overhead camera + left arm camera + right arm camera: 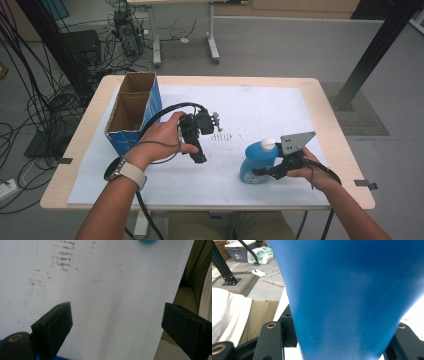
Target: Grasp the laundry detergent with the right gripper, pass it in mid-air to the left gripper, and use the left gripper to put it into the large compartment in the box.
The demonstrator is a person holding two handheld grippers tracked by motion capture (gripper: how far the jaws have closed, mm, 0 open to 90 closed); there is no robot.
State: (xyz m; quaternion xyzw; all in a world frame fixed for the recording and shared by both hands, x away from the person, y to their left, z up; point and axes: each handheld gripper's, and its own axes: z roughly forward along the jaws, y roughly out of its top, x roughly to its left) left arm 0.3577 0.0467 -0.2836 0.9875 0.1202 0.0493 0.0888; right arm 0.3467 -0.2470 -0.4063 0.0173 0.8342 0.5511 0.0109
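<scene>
Pinching the blue bottle (256, 162) near the worktop's (330, 125) front edge with my right gripper (260, 171); left gripper (199, 157) fingers spread over open sheet (260, 107), box (132, 112) just beside.

wide open sheet (260, 107) across the middle and far right, box (134, 107) hogging the far-left corner, bottle (257, 162) standing near-right, clear lane between the two
</scene>
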